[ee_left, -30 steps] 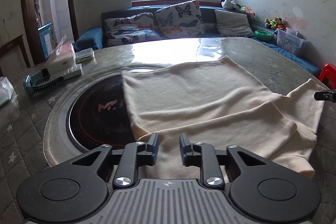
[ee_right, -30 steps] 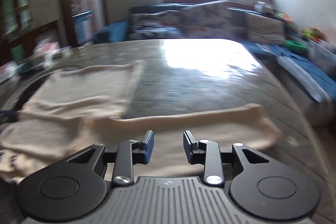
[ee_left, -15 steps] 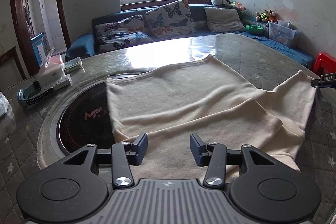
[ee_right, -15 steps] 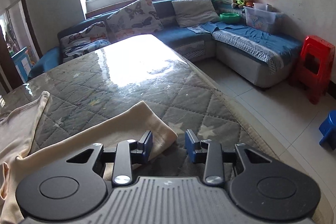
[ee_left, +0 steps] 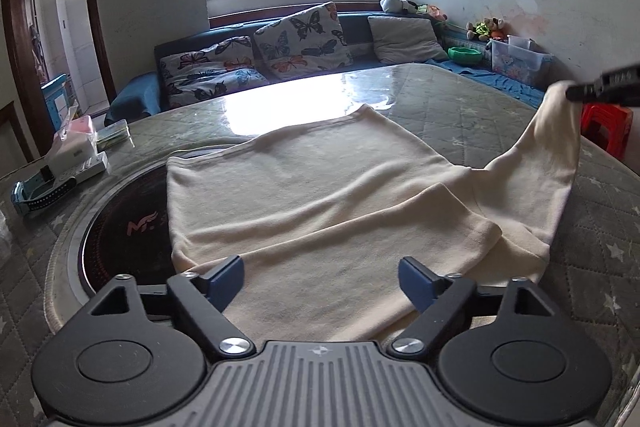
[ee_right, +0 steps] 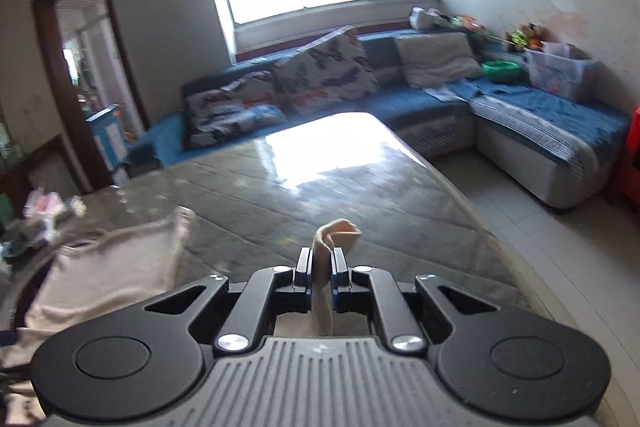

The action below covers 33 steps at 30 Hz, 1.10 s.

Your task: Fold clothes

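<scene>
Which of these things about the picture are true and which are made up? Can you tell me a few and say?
1. The right gripper is shut on a sleeve of the cream knitted garment. True.
2. The left gripper pinches the garment too. False: its fingers stand wide open over the near edge.
3. The held sleeve is lifted off the grey quilted table cover. True.
4. The garment covers the whole round black hob. False: the hob's left part shows bare.
5. A green bowl sits on the blue sofa. True.
</scene>
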Each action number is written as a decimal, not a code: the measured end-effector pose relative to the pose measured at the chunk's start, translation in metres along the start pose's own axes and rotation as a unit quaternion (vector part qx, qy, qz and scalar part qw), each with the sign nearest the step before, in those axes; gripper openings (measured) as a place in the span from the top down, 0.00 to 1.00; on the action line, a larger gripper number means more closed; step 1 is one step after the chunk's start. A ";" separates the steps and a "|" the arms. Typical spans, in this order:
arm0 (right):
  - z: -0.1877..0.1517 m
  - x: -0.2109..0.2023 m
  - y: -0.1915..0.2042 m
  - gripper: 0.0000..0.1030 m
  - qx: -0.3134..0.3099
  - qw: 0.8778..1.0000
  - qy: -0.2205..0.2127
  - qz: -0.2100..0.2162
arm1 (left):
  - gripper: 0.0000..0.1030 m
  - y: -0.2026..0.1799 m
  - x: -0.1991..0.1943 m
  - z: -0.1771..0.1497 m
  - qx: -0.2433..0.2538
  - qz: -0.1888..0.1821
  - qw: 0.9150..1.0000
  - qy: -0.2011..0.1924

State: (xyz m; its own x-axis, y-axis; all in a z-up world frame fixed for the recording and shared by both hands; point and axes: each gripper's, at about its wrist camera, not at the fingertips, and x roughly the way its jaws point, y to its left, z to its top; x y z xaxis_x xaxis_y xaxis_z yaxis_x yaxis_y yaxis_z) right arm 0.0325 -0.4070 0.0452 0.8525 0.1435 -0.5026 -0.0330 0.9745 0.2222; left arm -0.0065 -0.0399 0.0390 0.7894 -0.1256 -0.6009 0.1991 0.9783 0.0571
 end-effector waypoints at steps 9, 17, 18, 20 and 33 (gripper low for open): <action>0.028 -0.017 0.100 0.93 -0.066 0.989 -0.012 0.132 | 0.00 0.028 -0.023 -0.014 -0.030 0.014 0.999 -0.024; 0.017 -0.005 0.194 0.93 -0.122 0.969 0.015 0.213 | 0.00 0.058 -0.037 -0.032 -0.068 0.033 0.997 -0.029; 0.014 -0.002 0.206 0.93 -0.128 0.967 0.020 0.221 | 0.00 0.061 -0.038 -0.034 -0.072 0.035 0.996 -0.029; 0.005 0.003 0.226 0.93 -0.142 0.962 0.031 0.233 | 0.00 0.067 -0.042 -0.037 -0.078 0.037 0.996 -0.032; -0.065 0.026 0.297 0.82 -0.210 0.936 0.115 0.259 | 0.00 0.091 -0.054 -0.051 -0.091 0.028 0.995 -0.040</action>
State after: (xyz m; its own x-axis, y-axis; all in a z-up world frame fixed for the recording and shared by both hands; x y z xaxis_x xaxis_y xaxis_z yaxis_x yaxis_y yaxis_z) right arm 0.0105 -0.1026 0.0439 0.5326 0.6011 -0.5959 -0.6537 0.7393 0.1615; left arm -0.0602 0.0646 0.0358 0.8408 -0.0765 -0.5359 0.0520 0.9968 -0.0606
